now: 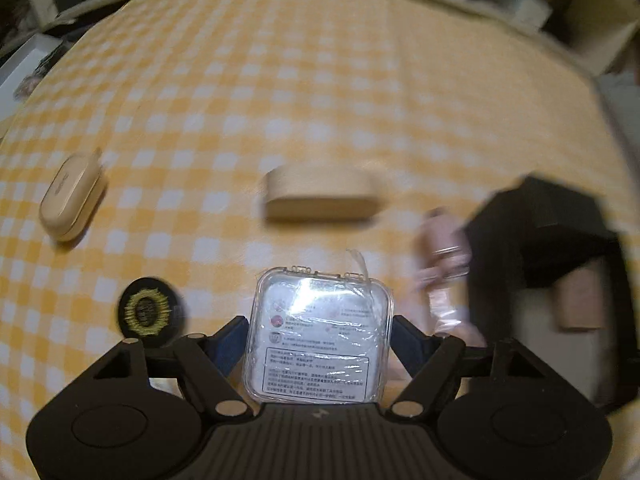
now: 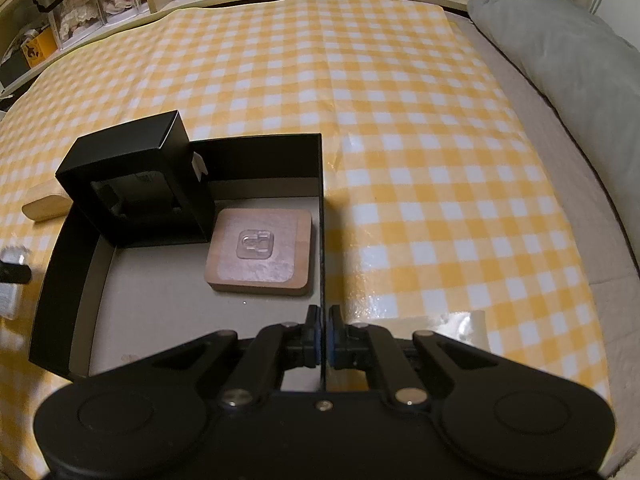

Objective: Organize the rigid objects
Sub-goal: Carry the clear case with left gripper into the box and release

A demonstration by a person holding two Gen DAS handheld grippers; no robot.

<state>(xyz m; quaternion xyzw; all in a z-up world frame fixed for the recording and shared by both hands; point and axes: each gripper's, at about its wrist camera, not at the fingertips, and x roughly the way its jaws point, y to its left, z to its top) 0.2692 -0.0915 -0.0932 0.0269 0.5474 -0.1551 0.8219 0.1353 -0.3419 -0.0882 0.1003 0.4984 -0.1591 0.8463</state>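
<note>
The left gripper point(image 1: 319, 332) holds a clear plastic case point(image 1: 318, 334) between its blue pads, lifted off the yellow checked cloth point(image 1: 320, 100); the step in hand is carrying it to the black box point(image 2: 60, 264), which lies to the right in the left wrist view. The next move likely calls for swinging right and lowering it into the free floor near the wooden coaster point(image 2: 260, 252). The right gripper point(image 2: 324, 332), pointing steeply down, is clamped narrow on the box's right wall, steadying it. A beige case point(image 1: 74, 196), wooden block point(image 1: 320, 196) and round black badge point(image 1: 148, 312) wait on the cloth.
</note>
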